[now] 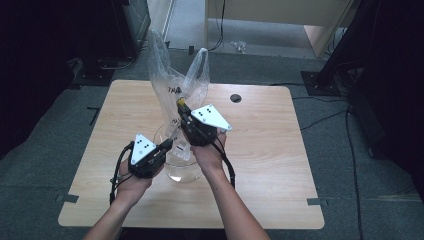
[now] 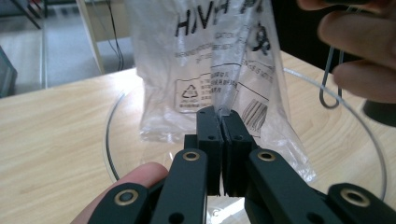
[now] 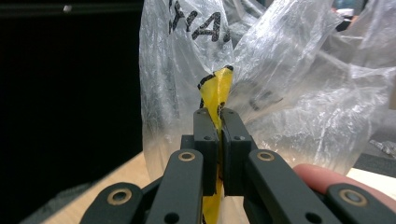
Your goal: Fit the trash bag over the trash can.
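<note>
On the table, high view:
Bowl: 1 clear glass bowl, near the table's mid-front, between the two hands.
Bag: 1 clear plastic bag w/ black print, stands up out of the bowl, two handle loops raised. Can't tell what's in it.
L gripper: low at the bowl's left rim, tips on the bag's lower part.
R gripper: higher, tips into the bag's mid-front; a yellow bit at its tips.
Count: 2 grippers, 2 hands, 1 bowl, 1 bag.

Left gripper view:
Jaws: clenched, L gripper pinching a fold of bag film between the pads.
Bag: printed side faces cam, recycle mark + bold letters; bottom sits inside the bowl rim.
Other hand: top right, just beside the bag.
Thumb: low left by the jaws.

Right gripper view:
Jaws: clenched, R gripper grasping a yellow strip w/ black marks, pressed against the bag film.
Strip: runs up past the tips and down between the pads.
Bag: crumpled, behind and both sides of the jaws.
Finger: low right.
</note>
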`<act>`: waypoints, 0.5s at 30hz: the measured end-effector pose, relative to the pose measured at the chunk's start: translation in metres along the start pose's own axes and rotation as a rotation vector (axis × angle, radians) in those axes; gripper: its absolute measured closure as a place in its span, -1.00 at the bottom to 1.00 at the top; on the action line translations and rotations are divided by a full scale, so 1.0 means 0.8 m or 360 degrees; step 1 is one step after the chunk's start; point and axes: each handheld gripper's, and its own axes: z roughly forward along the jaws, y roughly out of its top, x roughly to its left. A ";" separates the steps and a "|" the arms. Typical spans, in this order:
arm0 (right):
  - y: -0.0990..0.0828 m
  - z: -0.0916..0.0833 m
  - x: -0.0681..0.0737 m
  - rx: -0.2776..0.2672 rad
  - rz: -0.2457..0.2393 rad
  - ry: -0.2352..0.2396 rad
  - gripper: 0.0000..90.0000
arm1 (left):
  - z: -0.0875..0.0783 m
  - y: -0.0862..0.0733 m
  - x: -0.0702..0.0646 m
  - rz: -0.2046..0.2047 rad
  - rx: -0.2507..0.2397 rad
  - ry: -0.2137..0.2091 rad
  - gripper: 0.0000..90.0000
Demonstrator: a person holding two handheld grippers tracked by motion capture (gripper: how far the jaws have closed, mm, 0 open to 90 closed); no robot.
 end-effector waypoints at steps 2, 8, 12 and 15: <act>-0.005 -0.006 -0.002 0.0037 -0.0053 0.0017 0.95 | -0.001 -0.003 0.002 -0.0007 -0.0002 -0.0063 0.67; -0.025 -0.024 -0.009 0.0152 -0.0170 -0.0010 0.96 | -0.012 -0.008 0.017 -0.0107 -0.0064 -0.0198 -0.20; -0.040 -0.031 -0.012 0.0208 -0.0251 -0.0011 0.95 | -0.020 -0.009 0.027 -0.0171 -0.0123 -0.0230 -0.30; -0.046 -0.033 -0.012 0.0260 -0.0269 0.0056 0.73 | -0.025 -0.005 0.033 -0.0191 -0.0172 -0.0202 -0.32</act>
